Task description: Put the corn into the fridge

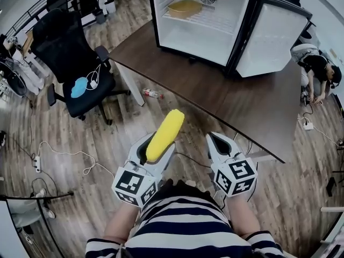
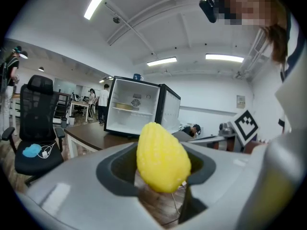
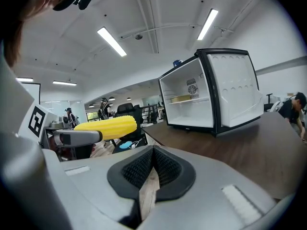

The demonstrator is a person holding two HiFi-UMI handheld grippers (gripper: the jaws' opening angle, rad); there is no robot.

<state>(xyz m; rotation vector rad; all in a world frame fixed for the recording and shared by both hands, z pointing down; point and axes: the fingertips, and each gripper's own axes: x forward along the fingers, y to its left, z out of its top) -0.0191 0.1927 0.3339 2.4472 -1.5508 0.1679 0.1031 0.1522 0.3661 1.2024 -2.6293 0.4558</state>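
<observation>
- The left gripper [image 1: 154, 150] was clamped on the corn [image 1: 165, 135], held in the air well short of the fridge [image 1: 199, 39].
- The right gripper [image 1: 217, 141], also short of the fridge, had its jaws pressed together, empty.
- The fridge door [image 1: 271, 39] stood wide open.

- Open-plan office or lab.
- Black swivel chair [image 1: 72, 58] on a wood-plank floor [image 1: 70, 198].
- Strip lights [image 2: 161, 61] on a white ceiling [image 2: 182, 32].
- Power strip [image 1: 36, 164] and loose cables [image 1: 64, 155] on the floor.
- Small fridge [image 1: 204, 36] on a long surface [image 1: 252, 101].
</observation>
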